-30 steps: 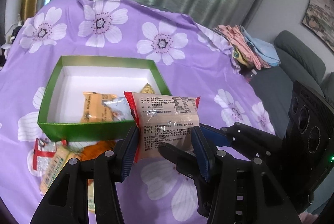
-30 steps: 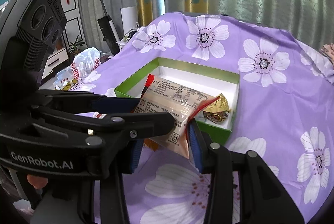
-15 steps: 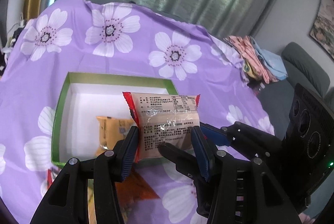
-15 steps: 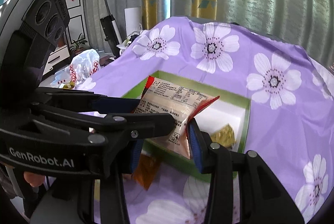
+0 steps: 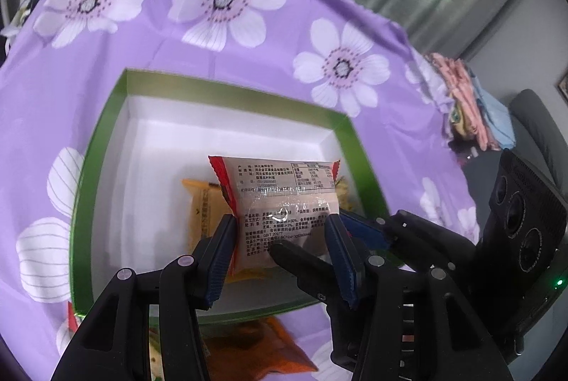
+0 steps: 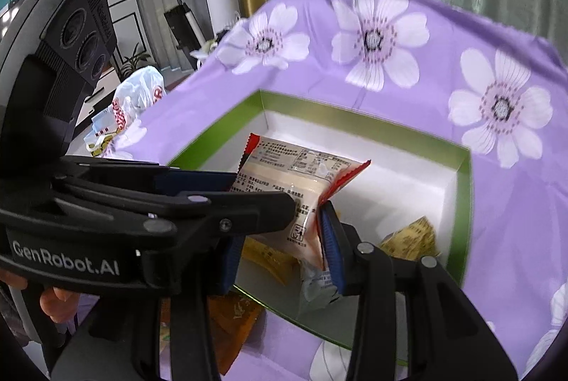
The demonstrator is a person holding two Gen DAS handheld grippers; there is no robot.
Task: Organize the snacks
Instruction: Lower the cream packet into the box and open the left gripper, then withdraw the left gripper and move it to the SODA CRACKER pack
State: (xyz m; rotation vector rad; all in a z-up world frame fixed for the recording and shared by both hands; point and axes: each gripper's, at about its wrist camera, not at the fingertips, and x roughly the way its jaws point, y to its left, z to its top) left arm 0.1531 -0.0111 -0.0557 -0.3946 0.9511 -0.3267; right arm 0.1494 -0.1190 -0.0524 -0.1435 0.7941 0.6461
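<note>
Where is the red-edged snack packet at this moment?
The snack packet is held by both grippers above the open green box, the left gripper across it and the right gripper on one edge.

A purple cloth (image 5: pixel 149 68) printed with large white flowers covered the table, draping over its far edge. A shallow green box (image 5: pixel 106 139) with a white inside sat directly on the cloth, its nearest wall close to the lower edge of both views. Just outside that near wall an orange packet (image 5: pixel 280 345) lay flat on the cloth, and beside it, toward the left, more wrappers (image 5: pixel 72 317) showed (mostly hidden, so their kind could not be told). The same orange packet (image 6: pixel 234 313) appeared in the right wrist view, lying against the box's (image 6: pixel 465 203) near corner on the cloth (image 6: pixel 408 97).
</note>
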